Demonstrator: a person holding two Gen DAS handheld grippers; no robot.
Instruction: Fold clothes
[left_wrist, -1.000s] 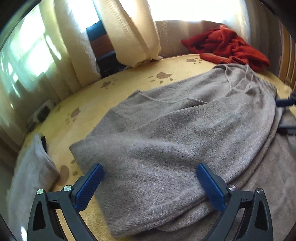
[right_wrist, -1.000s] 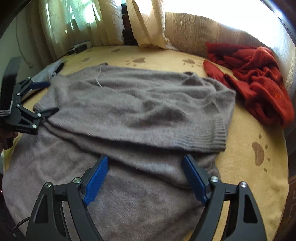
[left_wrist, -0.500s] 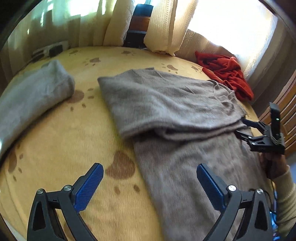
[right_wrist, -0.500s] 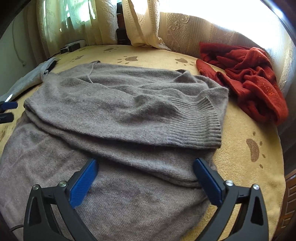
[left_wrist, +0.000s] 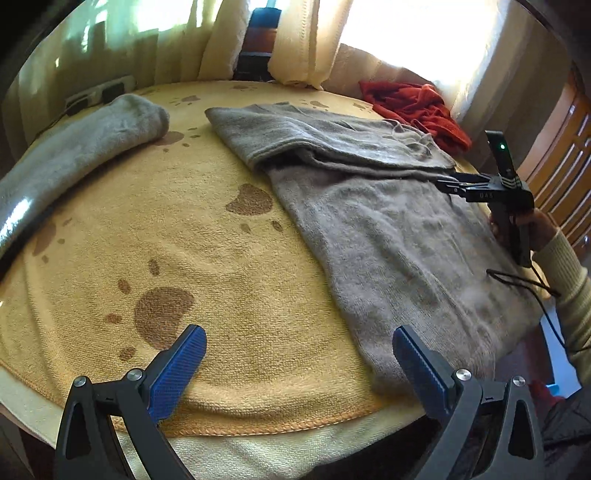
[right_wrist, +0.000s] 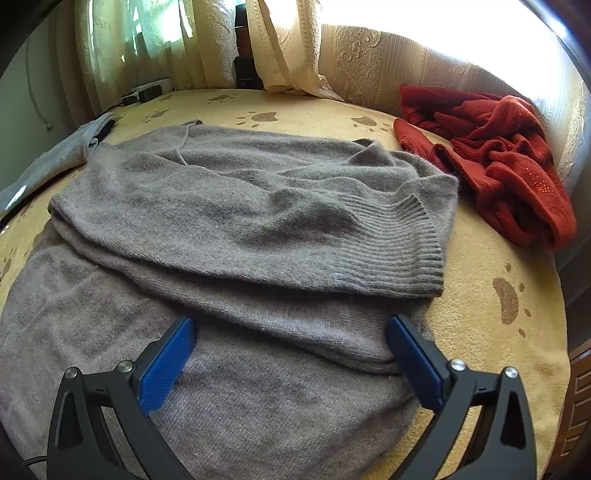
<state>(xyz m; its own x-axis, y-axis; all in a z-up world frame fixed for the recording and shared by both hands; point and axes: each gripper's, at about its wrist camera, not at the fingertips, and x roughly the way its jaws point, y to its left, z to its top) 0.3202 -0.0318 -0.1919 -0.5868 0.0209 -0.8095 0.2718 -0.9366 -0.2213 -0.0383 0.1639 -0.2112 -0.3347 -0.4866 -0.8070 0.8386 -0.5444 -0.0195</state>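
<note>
Across the yellow paw-print blanket (left_wrist: 221, 240) a grey-brown sweater (right_wrist: 258, 221) is lying spread out, its upper part folded over toward the near side, ribbed hem (right_wrist: 399, 258) showing on top. Beside it, a pale grey garment (left_wrist: 74, 155) is lying along the left edge, and a crumpled red garment (right_wrist: 498, 158) is sitting by the curtains (right_wrist: 288, 48) on the right. Seen from the left wrist camera, the right gripper (left_wrist: 448, 184) is reaching level over the sweater's far edge, gripped by a hand (left_wrist: 532, 229) in a cream sleeve (left_wrist: 569, 280); from its own camera its jaws are standing wide over the sweater's lower portion, holding nothing. Nearer, the left gripper (left_wrist: 299, 365) is hovering over the blanket's front edge, jaws wide and empty.
</note>
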